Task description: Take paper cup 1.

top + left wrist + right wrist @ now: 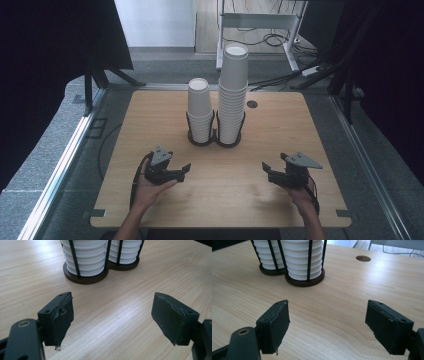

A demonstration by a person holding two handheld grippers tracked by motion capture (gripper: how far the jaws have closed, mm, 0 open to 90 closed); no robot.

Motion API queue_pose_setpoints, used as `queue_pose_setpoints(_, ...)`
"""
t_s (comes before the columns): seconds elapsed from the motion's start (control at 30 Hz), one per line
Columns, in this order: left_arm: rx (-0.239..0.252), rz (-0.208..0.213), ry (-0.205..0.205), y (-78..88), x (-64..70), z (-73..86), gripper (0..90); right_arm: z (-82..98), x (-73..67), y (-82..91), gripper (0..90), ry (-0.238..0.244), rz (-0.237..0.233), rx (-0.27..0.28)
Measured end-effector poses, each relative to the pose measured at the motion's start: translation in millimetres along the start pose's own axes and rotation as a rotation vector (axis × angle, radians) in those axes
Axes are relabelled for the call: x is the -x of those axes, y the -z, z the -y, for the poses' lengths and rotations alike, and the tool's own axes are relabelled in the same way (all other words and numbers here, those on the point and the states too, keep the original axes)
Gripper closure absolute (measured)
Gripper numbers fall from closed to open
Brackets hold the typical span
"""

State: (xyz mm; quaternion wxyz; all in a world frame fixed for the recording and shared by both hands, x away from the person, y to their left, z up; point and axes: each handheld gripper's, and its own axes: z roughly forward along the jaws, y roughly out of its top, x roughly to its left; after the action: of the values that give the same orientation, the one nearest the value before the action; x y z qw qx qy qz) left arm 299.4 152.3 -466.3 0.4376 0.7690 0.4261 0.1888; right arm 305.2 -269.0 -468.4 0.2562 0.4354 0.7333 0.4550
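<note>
With both the left gripper [186, 169] and right gripper [266, 169] held open and empty, the taller cup stack [233, 95] is best approached level and gripped just below the top rim.

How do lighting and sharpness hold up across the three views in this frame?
High view: dim, both sides nearly black, the two cup stacks bright but readable. Left gripper view: a pale sheen runs across the table; the cups are cropped at the top. Right gripper view: evenly lit, wood grain crisp, background at the upper right washed out.
</note>
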Motion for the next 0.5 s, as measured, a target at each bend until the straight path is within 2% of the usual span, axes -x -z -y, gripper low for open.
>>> queue_pose_setpoints(0.33,-0.002,0.002,0.005,1.0,-1.9,2.7,19.5,-0.2,2.3,2.6,20.4,-0.009,-0.013,0.006)
queue_pose_setpoints(0.5,0.009,0.0,0.014,3.5,-4.5,2.2,19.5,-1.5,-2.8,1.3,21.2,0.008,-0.052,0.015)
